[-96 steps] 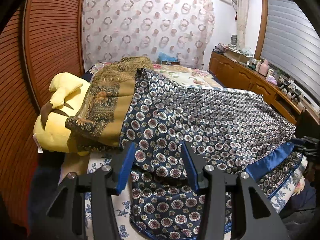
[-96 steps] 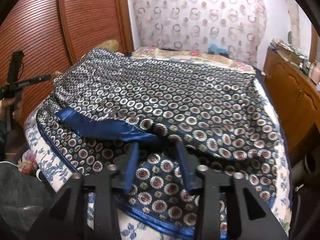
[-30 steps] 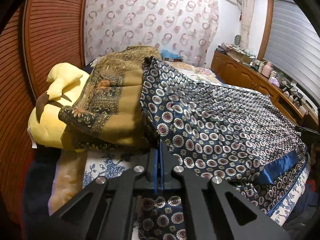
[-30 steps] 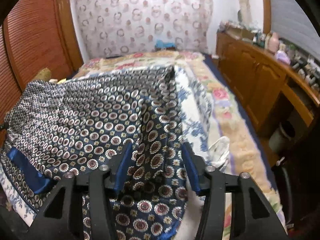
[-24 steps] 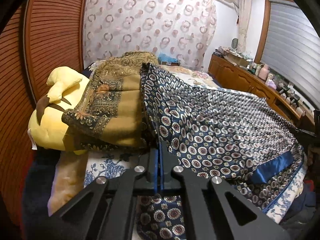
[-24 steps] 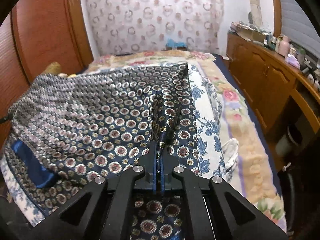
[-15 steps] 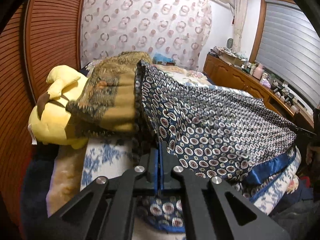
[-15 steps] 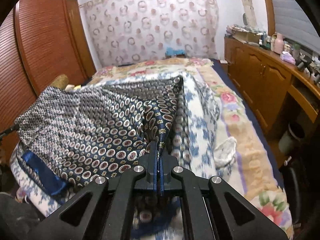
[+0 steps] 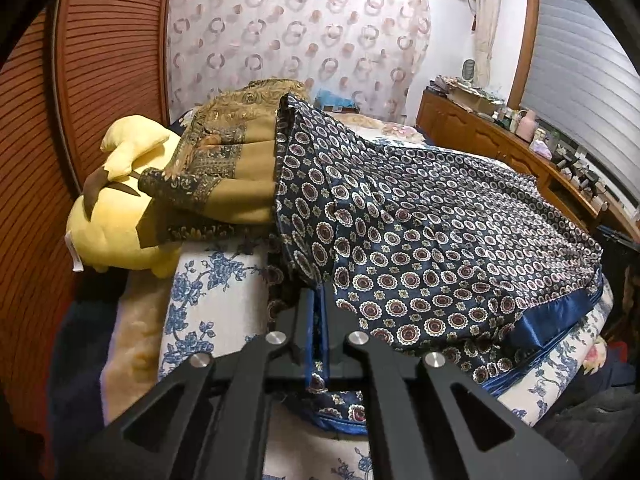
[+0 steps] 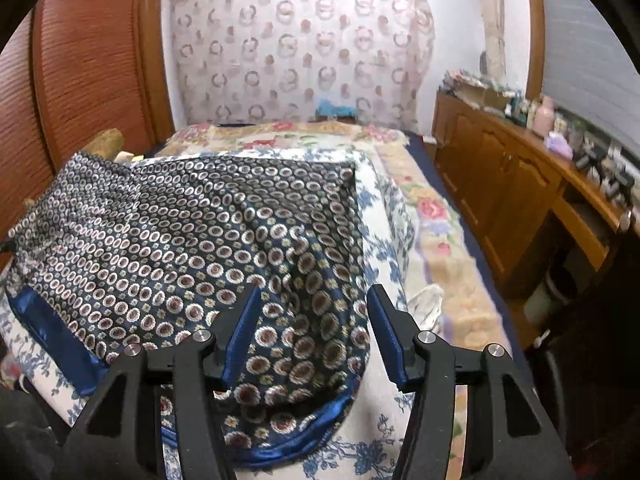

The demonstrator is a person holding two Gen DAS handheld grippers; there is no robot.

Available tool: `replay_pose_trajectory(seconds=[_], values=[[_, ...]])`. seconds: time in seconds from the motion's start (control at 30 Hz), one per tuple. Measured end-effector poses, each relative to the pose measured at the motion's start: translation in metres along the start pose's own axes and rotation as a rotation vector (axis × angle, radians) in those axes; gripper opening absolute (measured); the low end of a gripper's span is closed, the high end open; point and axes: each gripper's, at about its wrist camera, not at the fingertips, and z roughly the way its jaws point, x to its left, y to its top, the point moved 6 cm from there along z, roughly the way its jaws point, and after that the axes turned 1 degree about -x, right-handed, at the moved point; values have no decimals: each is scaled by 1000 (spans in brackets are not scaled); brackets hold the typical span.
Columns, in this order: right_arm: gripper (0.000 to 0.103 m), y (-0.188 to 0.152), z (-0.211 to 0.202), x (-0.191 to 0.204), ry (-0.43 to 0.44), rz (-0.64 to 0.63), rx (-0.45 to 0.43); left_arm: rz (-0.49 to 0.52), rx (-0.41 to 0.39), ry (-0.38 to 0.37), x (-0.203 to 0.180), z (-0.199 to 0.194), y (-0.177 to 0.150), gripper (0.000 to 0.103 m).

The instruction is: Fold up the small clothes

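Observation:
A navy silky garment (image 9: 420, 220) with round medallions and a blue satin trim lies spread across the bed. My left gripper (image 9: 318, 294) pinches its near left edge; the jaws are just starting to part, with the cloth still caught between the pads. In the right wrist view the same garment (image 10: 180, 232) covers the left half of the bed. My right gripper (image 10: 313, 294) hangs over its near right corner, and its jaws are opening. That corner lies slack on the sheet between and below the fingers, and the pads do not press on it.
A yellow plush toy (image 9: 120, 216) and a gold-brown patterned blanket (image 9: 232, 168) are piled at the garment's far left. The bed sheet (image 9: 208, 288) is white with blue flowers. A wooden sideboard (image 10: 512, 200) runs along the right, and a louvred wooden door (image 9: 108, 80) along the left.
My right gripper was shut on the garment's lifted corner; now it stands open and the corner has dropped onto the bed. The left gripper keeps hold of its edge.

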Motion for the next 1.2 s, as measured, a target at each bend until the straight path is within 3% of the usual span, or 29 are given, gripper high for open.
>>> replay_pose_trajectory(seconds=[0.13,0.2,0.27,0.57,1.2], values=[[58,-4,3,26,43,-36,2,6,0,6,-1,0,-1,14],[58,-6,8,37,62,-48,12,5,7,0,-1,3,-2,33],[59,-9,16,51,84,-69,27,17,33,14,0,9,-5,37],[59,-26,41,92,138,-124,92,22,91,40,3,21,-20,47],[74,-38,48,92,131,-120,133,-4,93,62,7,25,-24,50]])
